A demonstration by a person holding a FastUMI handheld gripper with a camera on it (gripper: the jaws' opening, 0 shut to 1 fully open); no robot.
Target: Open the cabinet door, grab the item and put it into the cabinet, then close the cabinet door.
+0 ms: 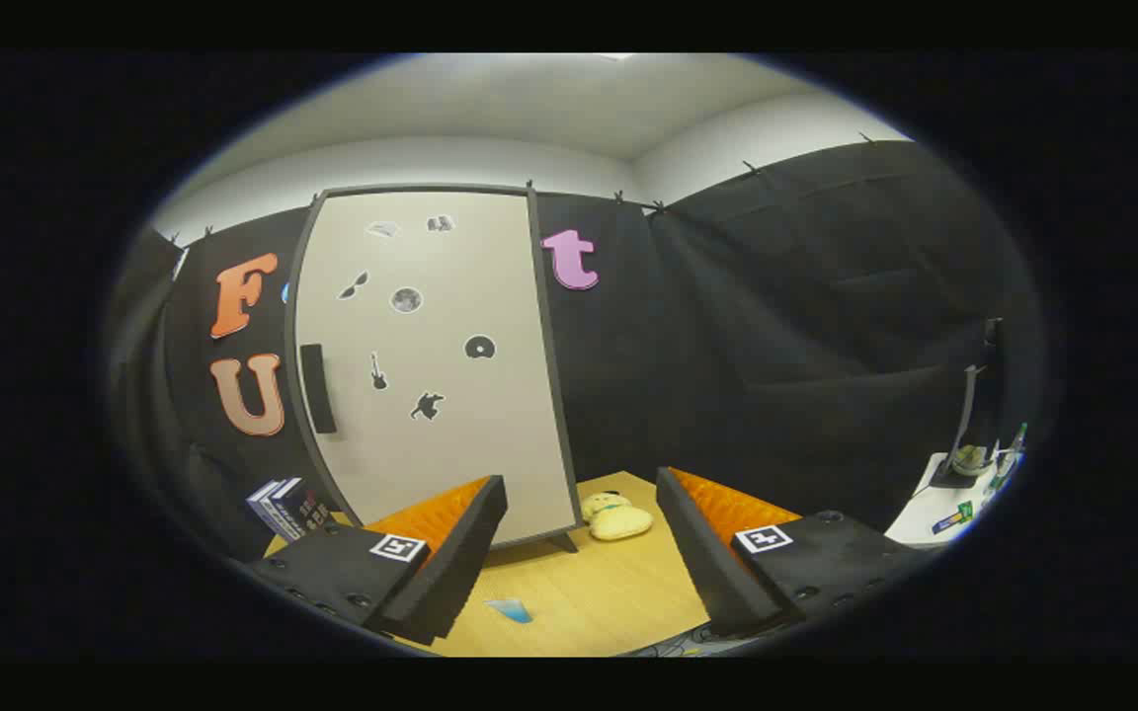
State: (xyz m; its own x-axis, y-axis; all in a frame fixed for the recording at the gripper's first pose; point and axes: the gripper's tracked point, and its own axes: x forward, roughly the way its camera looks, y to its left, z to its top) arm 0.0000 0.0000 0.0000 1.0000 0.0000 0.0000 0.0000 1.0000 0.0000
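Note:
A tall pale cabinet (431, 365) stands on the wooden table (609, 592) beyond my fingers, its door shut. The door bears several small dark stickers and a dark vertical handle (317, 388) near its left edge. A yellow plush toy (615, 516) lies on the table beside the cabinet's right foot, ahead of the gap between my fingers. My gripper (579, 553) is open and holds nothing. It hangs back from both the cabinet and the toy.
Books (284, 506) stand left of the cabinet at the table's back. A small blue object (511, 610) lies on the table close to my left finger. A white side table (954, 494) with small items stands to the right. Black cloth walls close the booth.

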